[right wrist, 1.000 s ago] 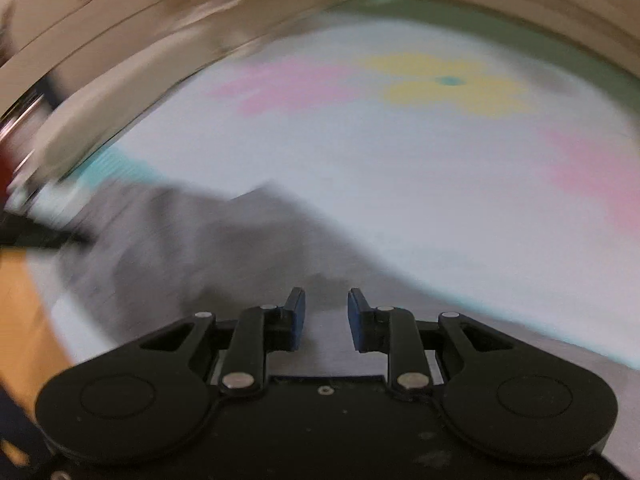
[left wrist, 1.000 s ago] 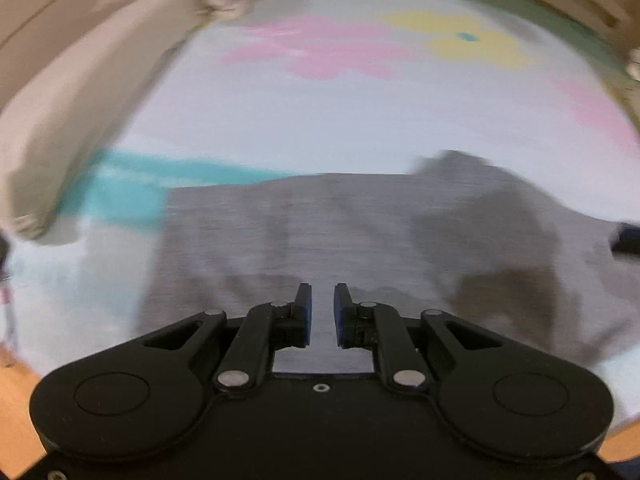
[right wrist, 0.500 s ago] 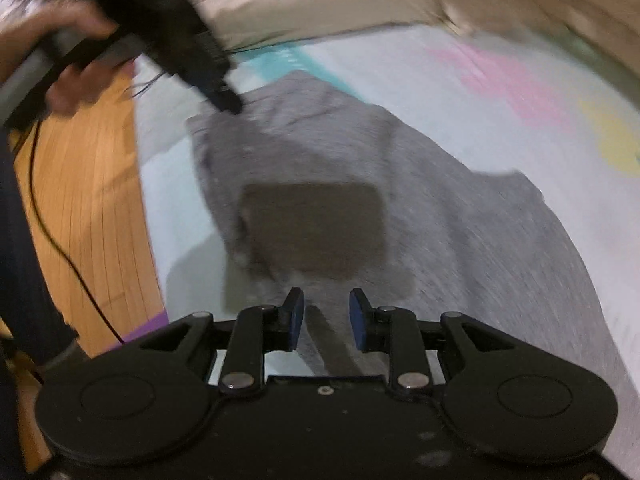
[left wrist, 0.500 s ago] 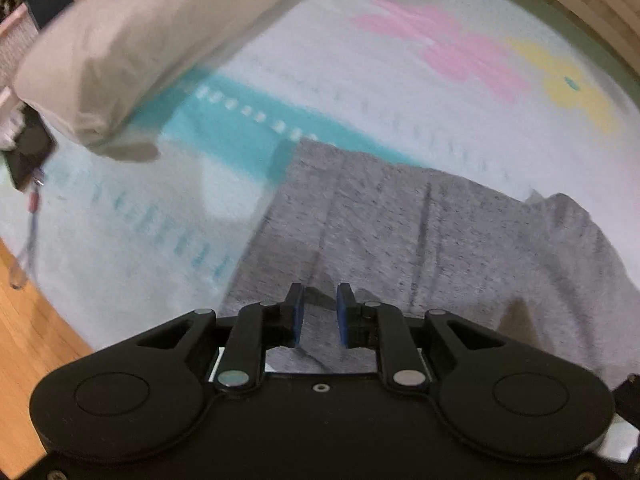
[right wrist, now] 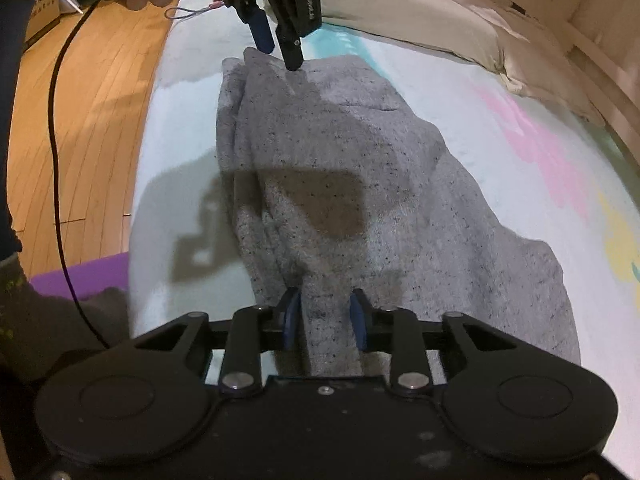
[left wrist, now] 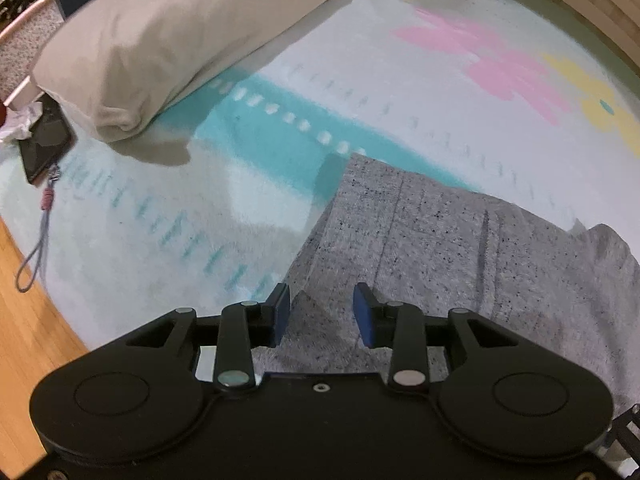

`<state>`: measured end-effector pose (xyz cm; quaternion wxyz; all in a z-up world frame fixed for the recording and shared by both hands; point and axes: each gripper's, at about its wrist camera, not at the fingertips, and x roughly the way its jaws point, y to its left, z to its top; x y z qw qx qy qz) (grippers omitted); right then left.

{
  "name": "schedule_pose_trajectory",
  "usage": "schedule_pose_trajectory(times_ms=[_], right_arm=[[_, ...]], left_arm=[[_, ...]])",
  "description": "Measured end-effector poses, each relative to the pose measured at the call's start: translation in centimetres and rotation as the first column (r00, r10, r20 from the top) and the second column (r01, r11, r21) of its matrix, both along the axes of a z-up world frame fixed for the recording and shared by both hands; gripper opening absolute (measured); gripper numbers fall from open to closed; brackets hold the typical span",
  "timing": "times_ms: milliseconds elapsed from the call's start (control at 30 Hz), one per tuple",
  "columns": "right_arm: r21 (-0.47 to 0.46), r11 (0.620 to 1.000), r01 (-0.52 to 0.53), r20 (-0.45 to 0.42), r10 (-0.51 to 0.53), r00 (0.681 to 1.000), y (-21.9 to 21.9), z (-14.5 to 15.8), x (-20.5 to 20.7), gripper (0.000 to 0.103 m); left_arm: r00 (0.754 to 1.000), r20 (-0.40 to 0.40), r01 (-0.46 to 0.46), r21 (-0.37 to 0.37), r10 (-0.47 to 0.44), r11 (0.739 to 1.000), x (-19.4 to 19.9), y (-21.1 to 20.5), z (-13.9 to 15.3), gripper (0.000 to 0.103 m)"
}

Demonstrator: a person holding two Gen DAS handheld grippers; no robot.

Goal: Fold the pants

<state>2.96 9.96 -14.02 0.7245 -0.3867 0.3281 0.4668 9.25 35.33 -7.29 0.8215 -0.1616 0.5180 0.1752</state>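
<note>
Speckled grey knit pants [right wrist: 340, 184] are being clamped by the closing right gripper [right wrist: 325, 322]; the left gripper [left wrist: 322, 314] is opening, released. A beige pillow [left wrist: 168, 36] is lying at 11 o'clock, a black phone [left wrist: 44, 140] at 9.

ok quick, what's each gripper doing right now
left gripper: opening, pads clear of the grey pants
right gripper: closing on a fold of the pants

Bare blanket [left wrist: 168, 208] lies open left of the pants [left wrist: 440, 240]; a pillow [left wrist: 168, 36] bounds it behind.
</note>
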Motion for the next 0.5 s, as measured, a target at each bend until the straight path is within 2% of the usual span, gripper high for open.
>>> schedule_pose_trajectory(times_ms=[33,133,167,200,233,300,433,500], right_arm=[[0.0,1.0,-0.005,-0.006,0.005,1.0,0.0,0.0,0.2,0.006],[0.008,1.0,0.009,-0.014,-0.009,1.0,0.1,0.1,0.5,0.006],[0.011,1.0,0.015,-0.018,-0.015,1.0,0.0,0.2,0.6,0.006],[0.015,1.0,0.018,-0.019,-0.018,1.0,-0.1,0.3,0.6,0.006],[0.018,1.0,0.02,-0.016,-0.02,1.0,-0.2,0.4,0.5,0.006],[0.035,0.999,0.025,-0.012,-0.025,1.0,-0.5,0.9,0.2,0.005],[0.103,0.994,0.032,-0.02,-0.03,0.999,-1.3,2.6,-0.4,0.005],[0.117,0.993,0.026,-0.024,-0.023,0.999,-1.3,3.0,-0.6,0.005]], left_arm=[[1.0,-0.004,0.001,0.001,-0.001,1.0,0.0,0.1,-0.1,0.046],[1.0,-0.019,0.0,0.012,0.0,1.0,0.4,0.4,-0.7,0.045],[1.0,-0.019,0.002,0.016,-0.002,1.0,0.5,0.3,-0.8,0.042],[1.0,-0.006,0.007,0.011,-0.007,1.0,0.4,0.3,-0.8,0.034],[1.0,0.01,0.006,-0.003,-0.006,1.0,0.2,0.4,-0.7,0.0],[0.999,0.026,-0.022,-0.004,0.022,1.0,-0.3,0.6,-0.1,0.001],[0.99,0.129,-0.053,0.029,0.048,0.998,-2.6,0.4,3.2,0.001],[0.988,0.146,-0.051,0.006,0.05,0.999,-3.8,0.1,4.2,0.001]])
